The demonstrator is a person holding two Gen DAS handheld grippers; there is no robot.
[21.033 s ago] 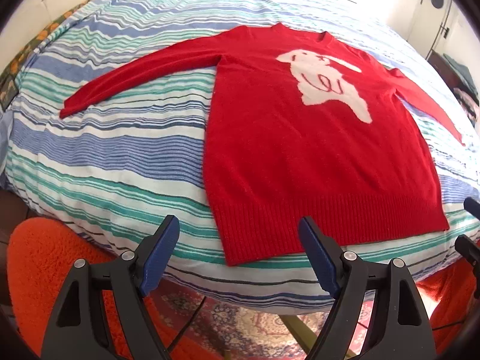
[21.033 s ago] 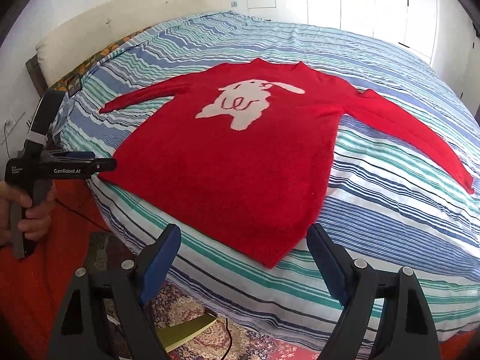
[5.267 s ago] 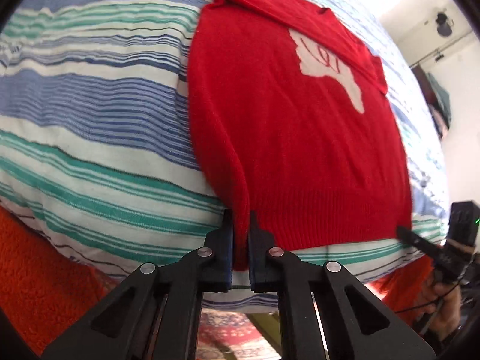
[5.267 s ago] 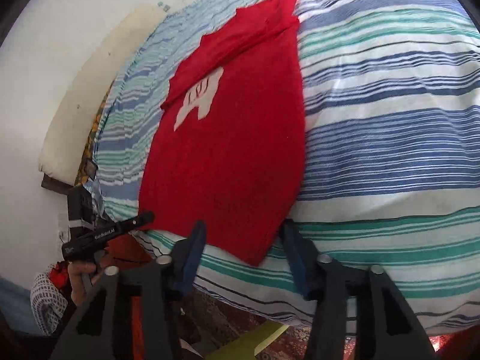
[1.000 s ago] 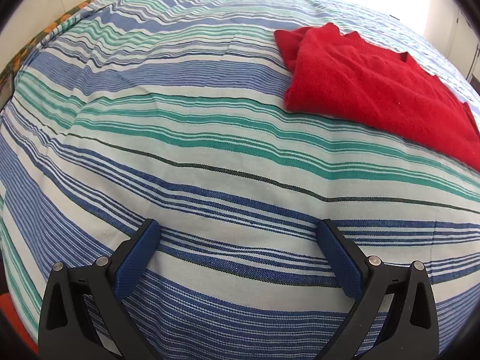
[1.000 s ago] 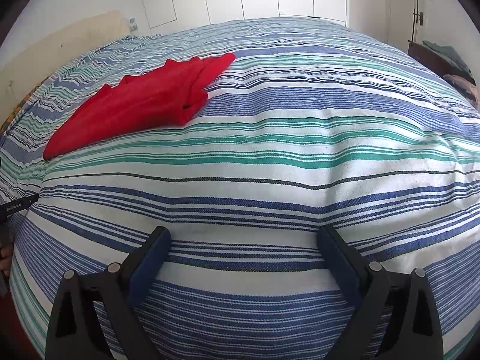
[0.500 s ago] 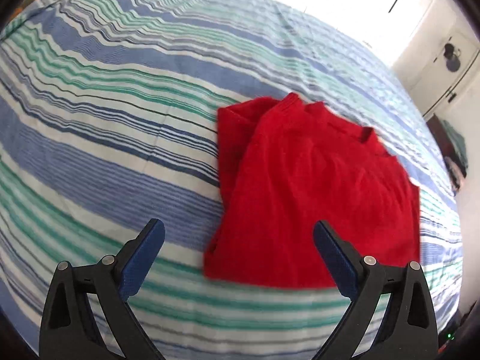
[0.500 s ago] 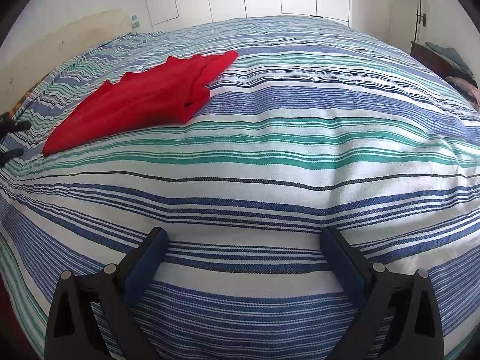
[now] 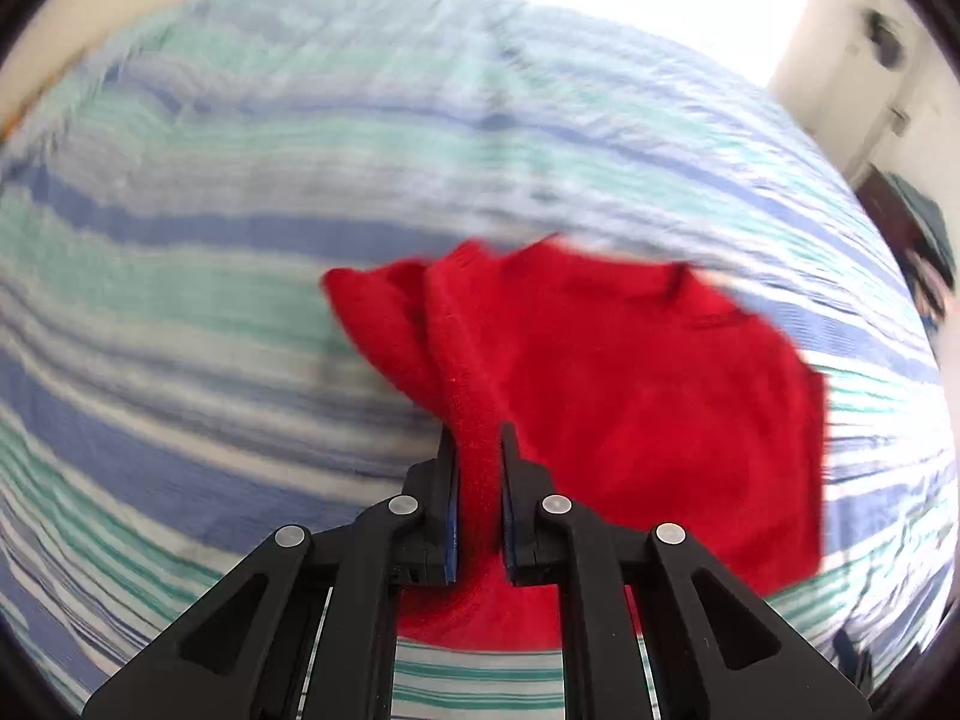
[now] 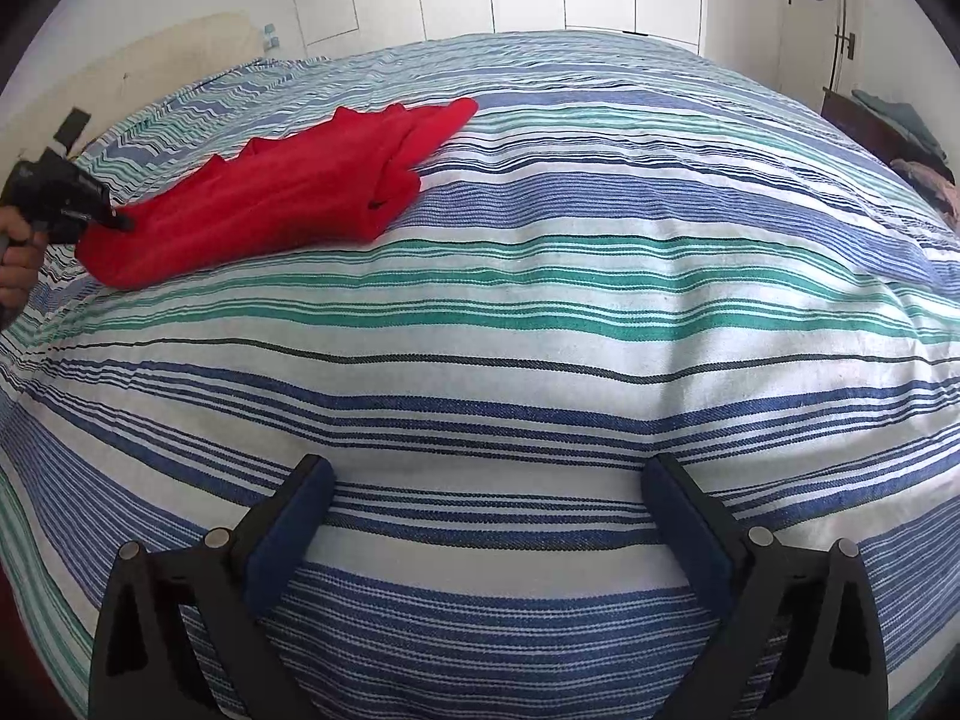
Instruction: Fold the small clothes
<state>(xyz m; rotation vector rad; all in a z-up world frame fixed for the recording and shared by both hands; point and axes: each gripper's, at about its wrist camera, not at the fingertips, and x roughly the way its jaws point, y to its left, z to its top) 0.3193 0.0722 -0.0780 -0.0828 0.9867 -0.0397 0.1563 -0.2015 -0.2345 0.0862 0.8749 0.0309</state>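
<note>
Left hand-held gripper [image 9: 478, 501] was pinched on the thick folded edge of the red sweater [image 9: 630, 372], w/ the rest of the bundle running fwd and to its right across the striped bed [image 10: 540, 312]. Right hand-held gripper [image 10: 486, 516] was spread wide, holding nothing, well apart from the sweater, which lay far-left of it, long axis slanting up-right; so left was clearly nearer. No containers in view.

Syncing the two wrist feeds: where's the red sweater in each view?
Left wrist: red sweater centre-right, its near edge pinched in the left tongs.
Right wrist: red sweater upper left, far from the open right tongs.
Shared landmark: striped bedspread.
</note>
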